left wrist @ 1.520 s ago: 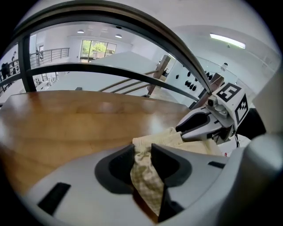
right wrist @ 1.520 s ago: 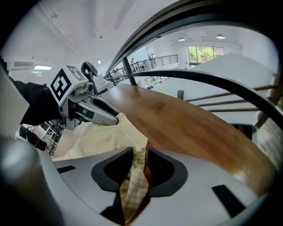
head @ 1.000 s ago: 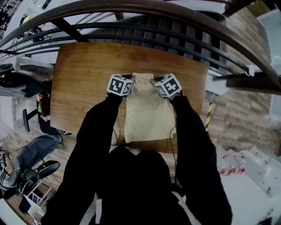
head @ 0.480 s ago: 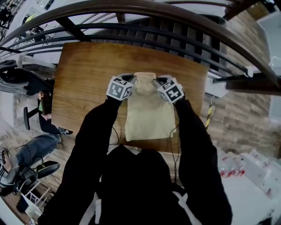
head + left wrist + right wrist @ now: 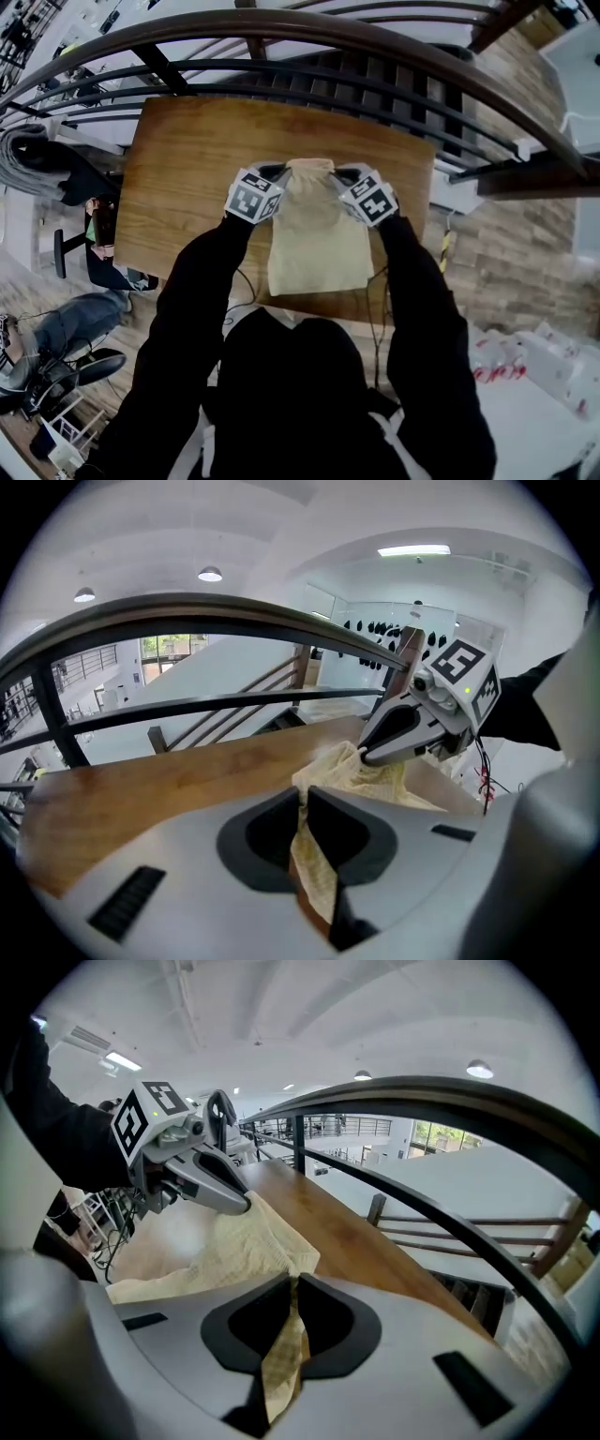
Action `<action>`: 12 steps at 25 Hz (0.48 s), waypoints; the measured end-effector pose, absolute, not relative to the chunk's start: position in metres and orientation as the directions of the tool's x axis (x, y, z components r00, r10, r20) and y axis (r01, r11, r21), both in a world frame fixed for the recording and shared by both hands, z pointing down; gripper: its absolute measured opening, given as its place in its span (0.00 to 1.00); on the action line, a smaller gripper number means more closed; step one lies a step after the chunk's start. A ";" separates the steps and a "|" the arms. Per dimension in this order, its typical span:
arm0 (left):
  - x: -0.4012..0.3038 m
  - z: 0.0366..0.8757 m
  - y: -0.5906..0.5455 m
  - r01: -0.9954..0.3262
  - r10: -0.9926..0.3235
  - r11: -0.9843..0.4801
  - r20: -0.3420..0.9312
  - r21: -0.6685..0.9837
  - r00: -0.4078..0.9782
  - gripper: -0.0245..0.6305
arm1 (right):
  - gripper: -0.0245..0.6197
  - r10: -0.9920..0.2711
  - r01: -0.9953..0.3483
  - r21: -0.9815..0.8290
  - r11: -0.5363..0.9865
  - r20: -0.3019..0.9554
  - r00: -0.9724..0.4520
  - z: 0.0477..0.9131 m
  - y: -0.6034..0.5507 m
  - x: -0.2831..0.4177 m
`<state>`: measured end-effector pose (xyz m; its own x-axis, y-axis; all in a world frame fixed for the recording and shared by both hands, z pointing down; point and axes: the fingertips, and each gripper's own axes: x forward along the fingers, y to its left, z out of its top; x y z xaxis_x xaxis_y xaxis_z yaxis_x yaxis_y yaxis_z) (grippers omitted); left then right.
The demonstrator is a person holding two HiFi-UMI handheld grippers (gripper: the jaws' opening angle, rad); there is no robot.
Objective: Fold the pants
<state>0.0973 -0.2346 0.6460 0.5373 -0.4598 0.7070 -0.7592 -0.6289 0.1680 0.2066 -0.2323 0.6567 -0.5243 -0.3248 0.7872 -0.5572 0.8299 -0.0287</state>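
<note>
Pale yellow pants lie lengthwise on the wooden table, near end at the front edge. My left gripper is shut on the far left corner of the cloth, my right gripper on the far right corner, and that far end is lifted off the table. In the left gripper view the jaws pinch a fold of the pants, with the right gripper across. In the right gripper view the jaws clamp a strip of the pants, the left gripper beyond.
A dark curved metal railing runs just behind the table's far edge. Cables hang at the table's front edge. An office chair and a person's legs are on the floor to the left.
Both grippers have risen and come slightly toward me, lifting the far end of the pants off the table. The grip on both corners has stayed.
</note>
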 end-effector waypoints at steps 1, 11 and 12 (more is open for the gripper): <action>0.098 0.641 -0.231 -0.751 -0.459 -0.641 0.706 0.157 0.539 0.08 | 0.08 -0.328 -0.553 -0.019 0.833 0.787 -0.522 0.653 -0.230 0.208; 0.106 0.600 -0.177 -0.665 -0.445 -0.745 0.702 0.054 0.556 0.08 | 0.09 -0.340 -0.497 0.038 0.867 0.774 -0.534 0.613 -0.184 0.212; 0.106 0.598 -0.171 -0.657 -0.442 -0.753 0.704 0.047 0.556 0.08 | 0.09 -0.342 -0.494 0.045 0.868 0.776 -0.530 0.610 -0.179 0.213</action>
